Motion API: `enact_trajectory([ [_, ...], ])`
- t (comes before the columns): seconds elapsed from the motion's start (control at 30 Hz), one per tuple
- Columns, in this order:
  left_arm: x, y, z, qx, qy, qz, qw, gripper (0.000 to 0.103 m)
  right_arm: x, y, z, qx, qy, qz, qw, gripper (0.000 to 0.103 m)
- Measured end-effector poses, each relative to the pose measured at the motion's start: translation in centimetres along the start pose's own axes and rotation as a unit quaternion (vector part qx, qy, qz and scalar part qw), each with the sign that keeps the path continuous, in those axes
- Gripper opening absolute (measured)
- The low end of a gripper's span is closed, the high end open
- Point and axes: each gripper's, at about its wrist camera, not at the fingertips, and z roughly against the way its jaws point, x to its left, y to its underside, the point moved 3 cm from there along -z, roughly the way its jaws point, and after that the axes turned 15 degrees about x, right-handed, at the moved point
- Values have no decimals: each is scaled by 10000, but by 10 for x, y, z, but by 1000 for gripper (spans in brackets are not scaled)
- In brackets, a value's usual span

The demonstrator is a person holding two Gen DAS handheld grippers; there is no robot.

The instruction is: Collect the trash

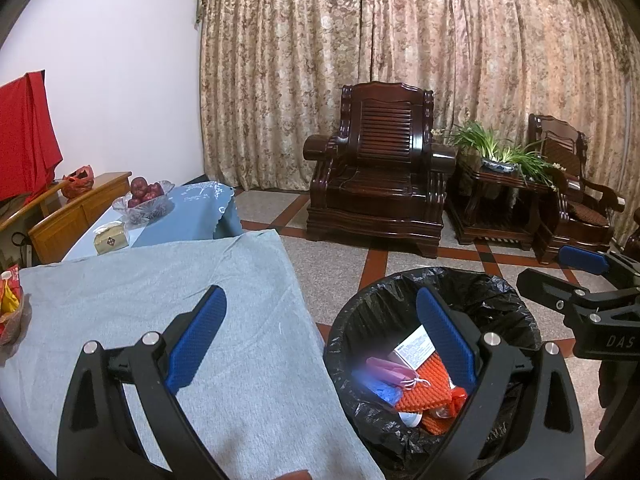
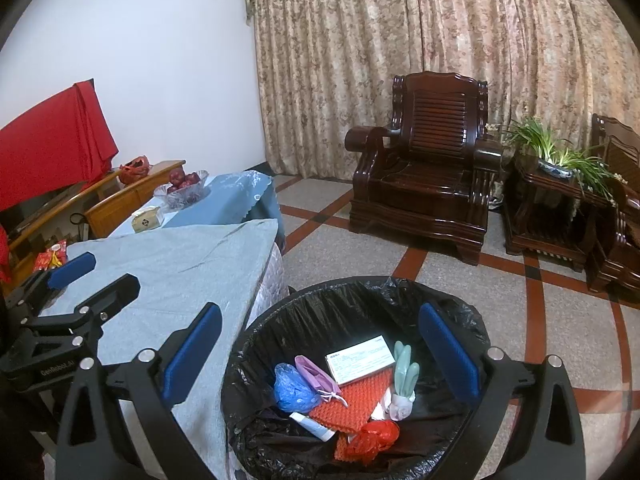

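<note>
- Fingers of the left gripper (image 1: 320, 334) spread wide, nothing between the blue pads; left pad over the grey cloth, right pad over the bin mouth, lower centre of the left wrist frame.
- Fingers of the right gripper (image 2: 322, 350) likewise wide apart and empty, straddling the bin opening at lower centre of the right wrist frame.
- Trash bin (image 2: 256, 344), black liner, stands on the floor just beside the worktop (image 1: 160, 300) edge.
- Trash lies inside the bin: white paper card (image 2: 358, 360) on top of an orange textured mat (image 2: 348, 398); blue crumpled bag (image 2: 294, 388) and purple pouch (image 2: 316, 374) to its left; pale green glove (image 2: 404, 370) to its right; white tube (image 2: 312, 426) and red plastic bag (image 2: 374, 436) nearest the camera.
- Snack packets (image 1: 10, 300) at the worktop's left edge.
- Farther, upper left: small gold box (image 1: 112, 238) and glass fruit bowl (image 1: 142, 202) on a blue cloth.
- Far: dark wooden armchair (image 1: 380, 172) and potted plant (image 1: 496, 152) before patterned curtains (image 1: 400, 40).
</note>
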Motion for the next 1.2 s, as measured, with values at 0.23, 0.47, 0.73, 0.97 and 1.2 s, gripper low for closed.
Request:
enact_trajectory([
  [0.23, 4, 2, 0, 2, -6, 7, 10000, 93, 0, 0, 0, 7, -1, 4, 10000, 97],
  [0.47, 5, 2, 0, 1, -14, 8, 10000, 93, 2, 0, 0, 11, 0, 9, 10000, 97],
  [0.73, 10, 6, -2, 29, -1, 14, 10000, 93, 2, 0, 0, 18, -3, 7, 10000, 97],
  [0.97, 11, 6, -2, 31, -4, 12, 10000, 93, 3, 1, -1, 24, -2, 12, 10000, 97],
  [1.2, 11, 5, -1, 31, -2, 9, 10000, 93, 3, 0, -1, 24, -1, 13, 10000, 97],
])
